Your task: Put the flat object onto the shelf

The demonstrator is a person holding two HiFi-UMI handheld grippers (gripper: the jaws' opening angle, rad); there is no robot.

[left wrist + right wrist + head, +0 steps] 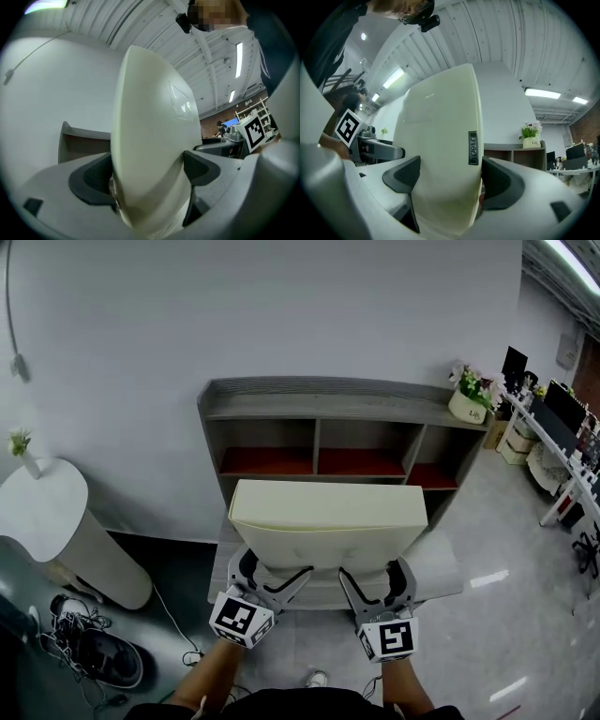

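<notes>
My left gripper point(277, 577) and right gripper point(375, 579) are each clamped tight on the pad's point(328, 519) near edge, one towards either end. The pad's long axis runs crosswise from jaw pair to jaw pair. The shelf point(328, 399) lies straight ahead beyond the pad's far edge, about equally near both hands.

My left gripper point(277, 570) and right gripper point(375, 573) are both showing grey bodies, black pads point(91, 180) inside the jaws and, at the rear, a cube point(241, 618) of black-and-white square markers; I am wearing a dark top point(309, 706)
</notes>
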